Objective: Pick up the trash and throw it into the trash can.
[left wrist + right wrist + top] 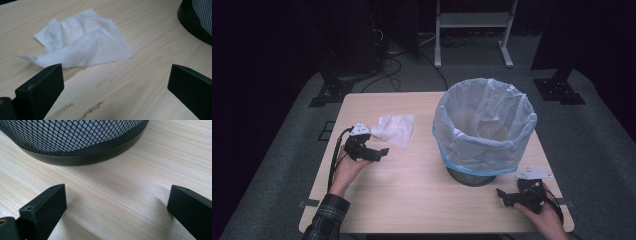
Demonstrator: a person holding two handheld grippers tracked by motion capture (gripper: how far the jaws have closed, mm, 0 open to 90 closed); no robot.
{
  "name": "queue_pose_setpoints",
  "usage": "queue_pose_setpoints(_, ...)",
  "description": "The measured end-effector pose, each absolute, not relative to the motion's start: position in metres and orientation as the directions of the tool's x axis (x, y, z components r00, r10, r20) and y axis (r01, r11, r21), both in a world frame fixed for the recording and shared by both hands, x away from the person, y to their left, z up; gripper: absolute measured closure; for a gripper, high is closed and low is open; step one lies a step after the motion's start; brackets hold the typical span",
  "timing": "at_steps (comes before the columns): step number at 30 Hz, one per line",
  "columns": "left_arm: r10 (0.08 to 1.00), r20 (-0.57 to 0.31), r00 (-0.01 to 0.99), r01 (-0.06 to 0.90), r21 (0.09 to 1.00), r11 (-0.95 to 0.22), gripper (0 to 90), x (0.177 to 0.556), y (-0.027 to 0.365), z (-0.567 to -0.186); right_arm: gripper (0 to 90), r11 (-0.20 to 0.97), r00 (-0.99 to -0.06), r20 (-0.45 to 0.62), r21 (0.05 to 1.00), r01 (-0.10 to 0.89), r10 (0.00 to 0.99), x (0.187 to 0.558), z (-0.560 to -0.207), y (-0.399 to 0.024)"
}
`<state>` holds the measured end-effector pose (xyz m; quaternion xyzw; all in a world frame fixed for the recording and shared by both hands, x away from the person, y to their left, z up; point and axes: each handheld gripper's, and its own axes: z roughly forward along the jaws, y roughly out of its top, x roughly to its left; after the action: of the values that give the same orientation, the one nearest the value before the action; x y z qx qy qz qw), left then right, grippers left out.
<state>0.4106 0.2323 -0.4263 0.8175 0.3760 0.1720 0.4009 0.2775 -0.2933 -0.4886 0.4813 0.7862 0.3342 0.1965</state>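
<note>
The crumpled white tissue (395,129) lies toward the tabletop's (412,190) far-left corner, just ahead of the left gripper (381,151), jaws wide apart and empty. The right gripper (502,195), also spread and empty, rests near the bin (484,127).

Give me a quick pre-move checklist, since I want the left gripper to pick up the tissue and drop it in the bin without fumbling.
1. Left gripper open wide enough: ok, jaws spread with nothing between them.
2. Tissue reachable: ok, it lies crumpled on the table just ahead of the jaws, untouched.
3. Raised fold to pinch: ok, a ridge stands up in the tissue's middle.
4. Bin ready: ok, upright, with a liner bag over its rim.
5. Bin contents: cannot tell through the translucent liner.
6. Right gripper out of the way: ok, open, low beside the bin's base.
</note>
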Motion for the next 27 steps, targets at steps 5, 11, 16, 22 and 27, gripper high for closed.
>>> queue_pose_setpoints(5,0.750,-0.017,0.661,0.470,0.788,-0.397,0.0,0.420,0.226,-0.426,0.9,0.313,-0.459,0.013,0.715,0.625,0.888,0.277,-0.489,-0.293)
queue_pose_setpoints(11,0.743,-0.011,0.669,0.464,0.787,-0.406,0.0,0.431,0.222,-0.425,0.9,0.313,-0.460,0.013,0.715,0.625,0.888,0.277,-0.489,-0.293)
queue_pose_setpoints(16,0.742,-0.010,0.671,0.457,0.793,-0.403,0.0,0.442,0.221,-0.423,0.9,0.313,-0.460,0.013,0.715,0.625,0.888,0.278,-0.489,-0.293)
queue_pose_setpoints(22,0.742,-0.001,0.671,0.450,0.796,-0.406,0.0,0.458,0.222,-0.421,0.9,0.313,-0.460,0.013,0.715,0.625,0.888,0.277,-0.489,-0.293)
queue_pose_setpoints(27,0.742,-0.014,0.671,0.456,0.796,-0.398,0.0,0.472,0.222,-0.426,0.9,0.313,-0.459,0.013,0.715,0.625,0.888,0.277,-0.489,-0.293)
